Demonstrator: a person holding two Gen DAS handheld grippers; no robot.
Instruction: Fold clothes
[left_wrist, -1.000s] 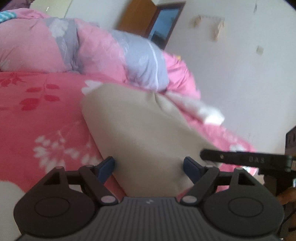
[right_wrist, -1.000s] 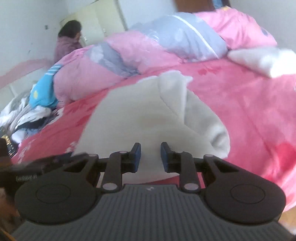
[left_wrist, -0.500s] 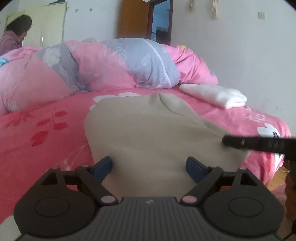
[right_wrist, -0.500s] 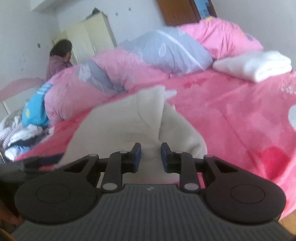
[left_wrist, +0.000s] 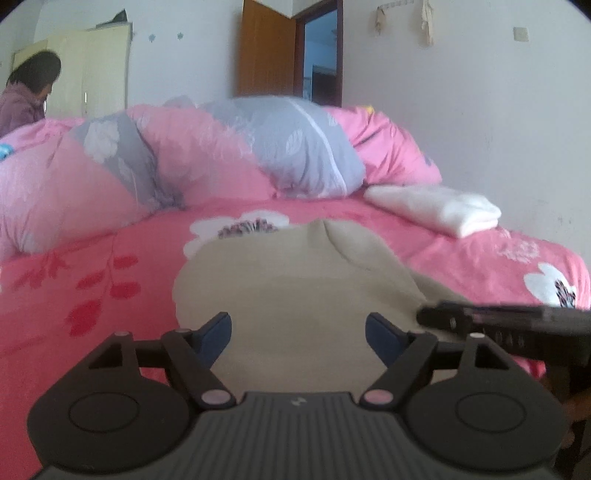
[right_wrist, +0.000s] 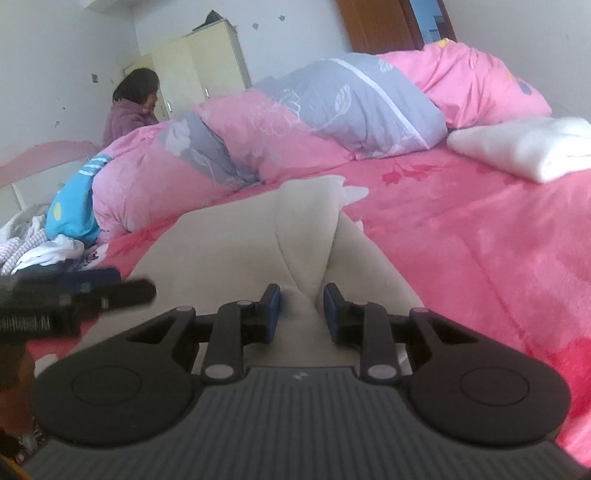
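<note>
A beige garment (left_wrist: 295, 280) lies spread on the pink flowered bed sheet (left_wrist: 74, 295), with a raised fold running down its middle (right_wrist: 306, 229). My left gripper (left_wrist: 297, 325) hovers over the garment's near edge. Its jaws stand wide and are closing slightly, and the pads touch nothing. My right gripper (right_wrist: 302, 299) has narrow jaws that are opening, with the fold's near end bunched between the pads. Each gripper shows as a dark bar in the other's view: the right gripper (left_wrist: 480, 321) and the left gripper (right_wrist: 92, 295).
A rolled pink and grey quilt (left_wrist: 184, 155) lies across the far side of the bed. A folded white cloth (left_wrist: 436, 208) sits at the far right. A pile of clothes (right_wrist: 44, 251) lies at the left. A person (right_wrist: 133, 107) stands by the wardrobe (right_wrist: 199, 70).
The left view has rolled level and risen, so the room's far wall and door now show. The right gripper has moved nearer the garment, and its jaws stand slightly wider.
</note>
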